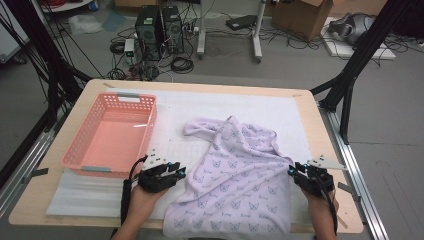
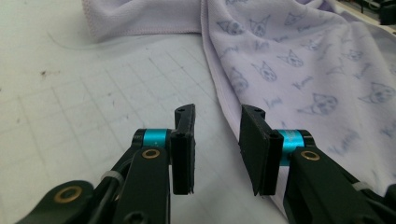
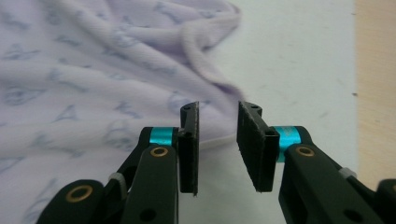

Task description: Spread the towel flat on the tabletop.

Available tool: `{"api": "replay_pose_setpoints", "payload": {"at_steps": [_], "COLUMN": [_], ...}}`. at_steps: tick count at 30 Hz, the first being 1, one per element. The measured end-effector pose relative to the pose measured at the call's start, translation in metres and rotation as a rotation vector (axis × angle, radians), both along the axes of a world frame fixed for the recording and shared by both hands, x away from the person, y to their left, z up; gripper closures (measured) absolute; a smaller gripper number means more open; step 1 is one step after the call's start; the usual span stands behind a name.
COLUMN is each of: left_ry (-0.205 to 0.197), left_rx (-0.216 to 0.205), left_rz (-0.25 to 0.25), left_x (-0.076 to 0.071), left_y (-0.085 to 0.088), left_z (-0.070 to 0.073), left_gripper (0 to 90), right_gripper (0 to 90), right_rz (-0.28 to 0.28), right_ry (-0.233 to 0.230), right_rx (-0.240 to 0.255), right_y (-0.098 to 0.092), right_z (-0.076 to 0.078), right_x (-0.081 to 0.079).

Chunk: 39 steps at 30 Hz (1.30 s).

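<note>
A lilac cloth (image 1: 235, 175) printed with small cat faces lies crumpled on the white mat (image 1: 280, 107), its near end hanging over the table's front edge. My left gripper (image 1: 181, 170) rests by the cloth's left edge. In the left gripper view its jaws (image 2: 217, 116) stand apart over bare mat, with the cloth's hem (image 2: 224, 93) beside the right jaw. My right gripper (image 1: 292, 169) sits at the cloth's right edge. In the right gripper view the jaws (image 3: 218, 112) are parted, the cloth (image 3: 93, 70) lies ahead to the left, and its thin hem runs through the gap without being pinched.
A pink plastic basket (image 1: 150, 125) with nothing in it stands on the left of the table. A white foam sheet (image 1: 85, 192) lies in front of it. The wooden table edge (image 1: 320, 130) runs close to my right gripper. Computers, cables and boxes sit on the floor beyond.
</note>
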<state>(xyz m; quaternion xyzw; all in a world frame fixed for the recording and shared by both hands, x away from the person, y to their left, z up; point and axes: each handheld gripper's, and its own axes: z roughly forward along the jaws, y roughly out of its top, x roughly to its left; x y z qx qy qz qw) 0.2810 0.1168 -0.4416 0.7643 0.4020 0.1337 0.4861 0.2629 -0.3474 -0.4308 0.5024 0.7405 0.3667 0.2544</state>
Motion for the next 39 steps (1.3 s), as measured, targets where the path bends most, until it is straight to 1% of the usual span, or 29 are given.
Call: {"api": "replay_pose_setpoints", "payload": {"at_steps": [3,5,6,7,9,10,11,12,13,14,15,16,17,18,19,20,21,22,24,25,27,30,33,34,35,36,37,39], "left_ry": [0.037,0.064,0.071,0.077,0.077,0.069,0.070,0.046,0.032,0.020,0.001,0.003,0.000,-0.001,-0.004,-0.005,-0.003,0.000,0.016,0.016,-0.004,-0.025,-0.013,-0.016,-0.012,-0.014,-0.009,0.026], "left_rx": [0.027,0.059,0.070,0.072,0.090,0.096,0.114,0.140,0.158,0.178,0.195,0.186,0.196,0.197,0.205,0.204,0.188,0.187,0.167,0.171,0.177,0.171,0.173,0.177,0.169,0.150,0.127,0.092], "left_rz": [0.004,0.005,0.001,-0.001,-0.017,-0.027,-0.036,-0.033,-0.031,-0.031,-0.039,-0.061,-0.056,-0.050,-0.022,0.016,0.054,0.088,0.124,0.136,0.160,0.223,0.278,0.283,0.275,0.255,0.236,0.204], "left_x": [0.016,0.025,0.028,0.031,0.034,0.035,0.035,0.034,0.033,0.032,0.031,0.031,0.031,0.031,0.031,0.032,0.033,0.034,0.035,0.034,0.032,0.030,0.032,0.032,0.031,0.030,0.029,0.026], "left_y": [-0.012,-0.020,-0.024,-0.029,-0.039,-0.043,-0.048,-0.052,-0.054,-0.055,-0.056,-0.056,-0.056,-0.056,-0.054,-0.050,-0.045,-0.038,-0.025,-0.021,-0.015,-0.003,0.008,0.010,0.010,0.009,0.007,0.007], "left_z": [-0.001,-0.003,-0.004,-0.005,-0.005,-0.007,-0.009,-0.009,-0.009,-0.009,-0.009,-0.009,-0.009,-0.008,-0.008,-0.008,-0.008,-0.008,-0.008,-0.008,-0.006,-0.003,-0.004,-0.004,-0.005,-0.005,-0.006,-0.006], "left_gripper": [62.8,58.5,55.4,54.3,52.4,52.4,52.5,52.5,54.9,59.2,67.3,81.0,85.6,86.2,86.6,86.7,86.8,86.8,86.8,86.8,86.8,86.9,87.0,87.0,86.9,86.3,83.0,63.0], "right_gripper": [65.3,64.6,64.6,64.6,64.5,64.5,64.5,64.5,64.5,64.3,64.2,64.2,64.1,64.0,63.9,63.9,63.9,63.9,63.9,63.9,63.9,63.9,64.0,64.0,63.8,63.5,63.4,62.9], "right_rz": [0.042,0.063,0.066,0.076,0.083,0.086,0.084,0.086,0.084,0.082,0.083,0.083,0.081,0.079,0.080,0.077,0.079,0.076,0.077,0.082,0.079,0.078,0.082,0.083,0.082,0.081,0.082,0.085], "right_ry": [-0.002,-0.007,-0.013,-0.009,-0.012,-0.010,-0.009,-0.012,-0.012,-0.007,-0.012,-0.013,-0.010,-0.008,-0.013,-0.008,-0.007,-0.006,-0.002,-0.002,0.003,0.010,0.017,0.016,0.016,0.019,0.020,0.022], "right_rx": [0.008,0.020,0.027,0.031,0.034,0.040,0.046,0.048,0.053,0.056,0.056,0.057,0.059,0.061,0.057,0.064,0.063,0.062,0.059,0.057,0.056,0.062,0.062,0.061,0.062,0.065,0.067,0.064], "right_y": [0.003,0.005,0.005,0.005,0.005,0.005,0.005,0.004,0.004,0.004,0.003,0.003,0.003,0.002,0.002,0.002,0.001,0.001,0.002,0.002,0.003,0.005,0.007,0.007,0.007,0.007,0.008,0.008], "right_z": [0.003,0.005,0.005,0.006,0.005,0.005,0.006,0.006,0.006,0.006,0.006,0.006,0.006,0.006,0.006,0.005,0.005,0.004,0.003,0.003,0.001,-0.001,-0.002,-0.002,-0.003,-0.003,-0.003,-0.004], "right_x": [-0.005,-0.007,-0.008,-0.008,-0.008,-0.008,-0.008,-0.008,-0.009,-0.009,-0.009,-0.009,-0.009,-0.009,-0.009,-0.009,-0.009,-0.009,-0.009,-0.008,-0.007,-0.006,-0.006,-0.006,-0.006,-0.006,-0.006,-0.005]}}
